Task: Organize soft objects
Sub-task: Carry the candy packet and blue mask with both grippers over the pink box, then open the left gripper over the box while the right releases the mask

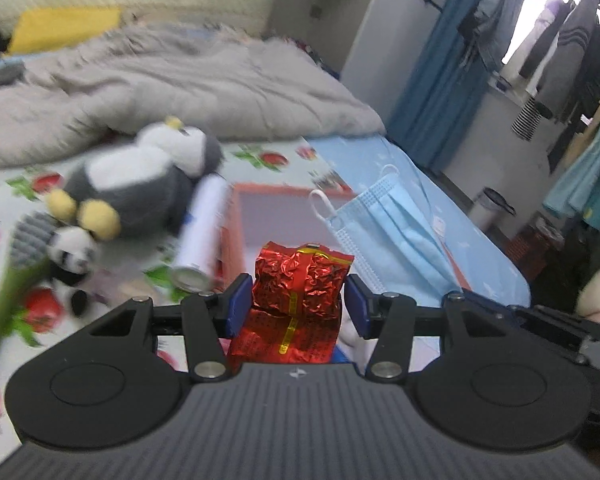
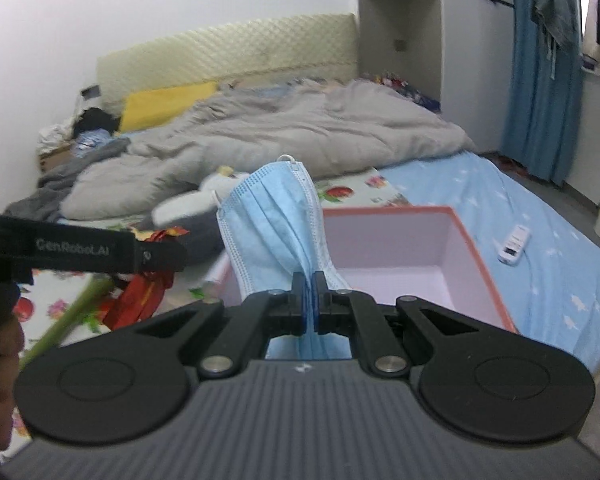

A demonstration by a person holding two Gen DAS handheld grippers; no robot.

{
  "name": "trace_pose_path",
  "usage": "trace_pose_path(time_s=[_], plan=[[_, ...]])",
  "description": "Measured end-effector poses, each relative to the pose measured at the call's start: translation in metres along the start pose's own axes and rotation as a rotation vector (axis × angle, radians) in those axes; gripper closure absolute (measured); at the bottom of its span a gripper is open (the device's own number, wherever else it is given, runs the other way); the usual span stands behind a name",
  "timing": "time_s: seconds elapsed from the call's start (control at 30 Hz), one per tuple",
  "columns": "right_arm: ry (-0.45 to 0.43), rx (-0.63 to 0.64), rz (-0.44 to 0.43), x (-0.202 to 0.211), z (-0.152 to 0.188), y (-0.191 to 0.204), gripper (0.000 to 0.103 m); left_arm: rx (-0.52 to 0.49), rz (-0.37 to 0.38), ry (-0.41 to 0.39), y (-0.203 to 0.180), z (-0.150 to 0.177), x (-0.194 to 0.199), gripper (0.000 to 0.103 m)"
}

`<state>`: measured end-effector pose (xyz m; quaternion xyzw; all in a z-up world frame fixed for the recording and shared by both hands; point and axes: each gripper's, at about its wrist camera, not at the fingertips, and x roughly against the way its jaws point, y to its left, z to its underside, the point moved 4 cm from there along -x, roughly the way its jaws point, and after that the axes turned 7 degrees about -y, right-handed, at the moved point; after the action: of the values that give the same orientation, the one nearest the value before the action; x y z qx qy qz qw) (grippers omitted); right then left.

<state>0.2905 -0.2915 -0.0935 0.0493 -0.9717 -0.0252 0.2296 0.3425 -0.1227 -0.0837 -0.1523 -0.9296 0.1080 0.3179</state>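
My left gripper [image 1: 298, 304] is shut on a crinkled red foil packet [image 1: 300, 280], which stands upright between the blue pads. My right gripper [image 2: 309, 284] is shut on a light blue face mask [image 2: 276, 224] that rises folded above its fingers. The mask [image 1: 396, 232] hangs over the near right corner of an open pink box with an orange-red rim [image 1: 260, 192] [image 2: 420, 212]. A grey and white penguin plush [image 1: 140, 184], a small panda plush [image 1: 74, 252] and a white can [image 1: 202, 232] lie left of the box. The red packet [image 2: 140, 300] also shows at the left in the right wrist view.
The objects lie on a strawberry-print mat [image 1: 272, 158] on a bed with a blue sheet [image 2: 540, 208]. A grey duvet [image 2: 300, 136] is piled behind. A white remote [image 2: 514, 246] lies right of the box. A green stem [image 1: 8, 304] crosses the left foreground.
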Motion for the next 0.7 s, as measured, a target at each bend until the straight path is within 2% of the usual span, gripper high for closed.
trace_pose_path(time_s=[0.2, 0.47, 0.7], plan=[[0.087, -0.039, 0.032, -0.023, 0.020, -0.033, 0.096, -0.012, 0.028, 0.080, -0.019, 0.009, -0.054, 0.046], [0.170, -0.058, 0.072, -0.055, 0.040, -0.056, 0.094, -0.025, 0.030, 0.201, -0.029, 0.028, -0.119, 0.046], [0.214, -0.090, 0.061, -0.073, 0.054, -0.068, 0.094, -0.043, 0.009, 0.250, -0.027, 0.042, -0.142, 0.046]])
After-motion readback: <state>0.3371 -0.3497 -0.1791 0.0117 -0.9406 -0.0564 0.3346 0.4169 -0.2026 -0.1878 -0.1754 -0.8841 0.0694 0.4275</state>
